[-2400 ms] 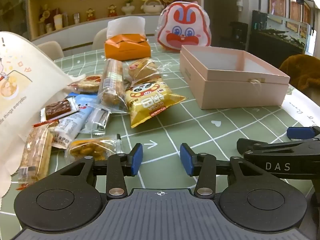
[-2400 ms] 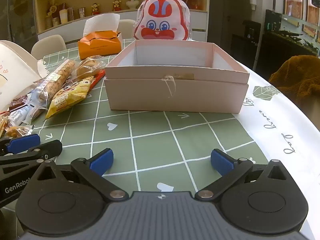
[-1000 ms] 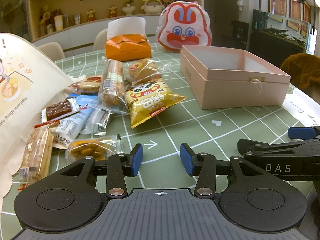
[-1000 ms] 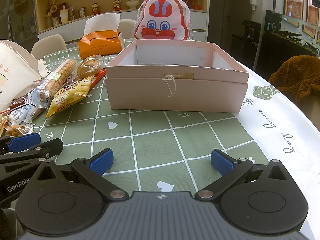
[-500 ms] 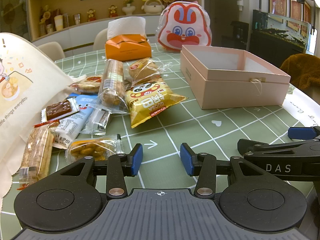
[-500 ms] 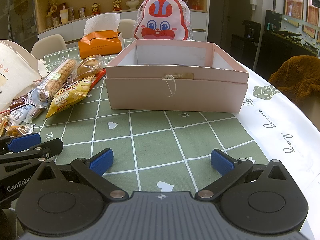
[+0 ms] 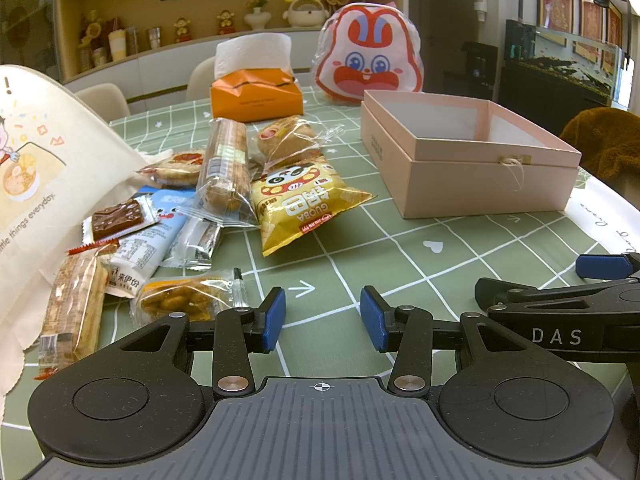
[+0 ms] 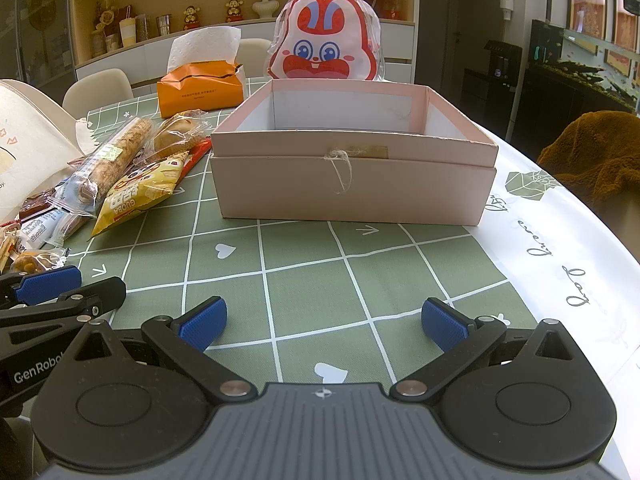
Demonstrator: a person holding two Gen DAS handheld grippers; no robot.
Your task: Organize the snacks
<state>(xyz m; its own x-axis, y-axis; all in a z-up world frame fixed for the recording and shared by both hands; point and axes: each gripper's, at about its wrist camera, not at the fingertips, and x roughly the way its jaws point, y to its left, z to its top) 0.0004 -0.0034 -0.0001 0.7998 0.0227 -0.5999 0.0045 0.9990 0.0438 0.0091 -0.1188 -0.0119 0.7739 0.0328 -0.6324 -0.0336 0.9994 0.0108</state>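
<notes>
Bare green tablecloth (image 8: pixel 304 280) lies open ahead of both grippers; the pink box (image 8: pixel 352 184) walls off the far right. Snack packets (image 7: pixel 224 200) crowd the left; a cream bag (image 7: pixel 44 168) hems them in.

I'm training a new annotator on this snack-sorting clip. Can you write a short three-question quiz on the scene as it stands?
1. True or false: the open pink cardboard box already holds a snack.
2. Which lies nearest the left claw?
A. the clear packet of golden fried snacks
B. the yellow Guoba crisp bag
C. the orange tissue pack
3. Fill in: the snacks are piled on the green checked tablecloth, between the pink box and the cream printed ___ bag.

Key
1. False; the part of the inside that shows is bare.
2. A
3. cloth
</notes>
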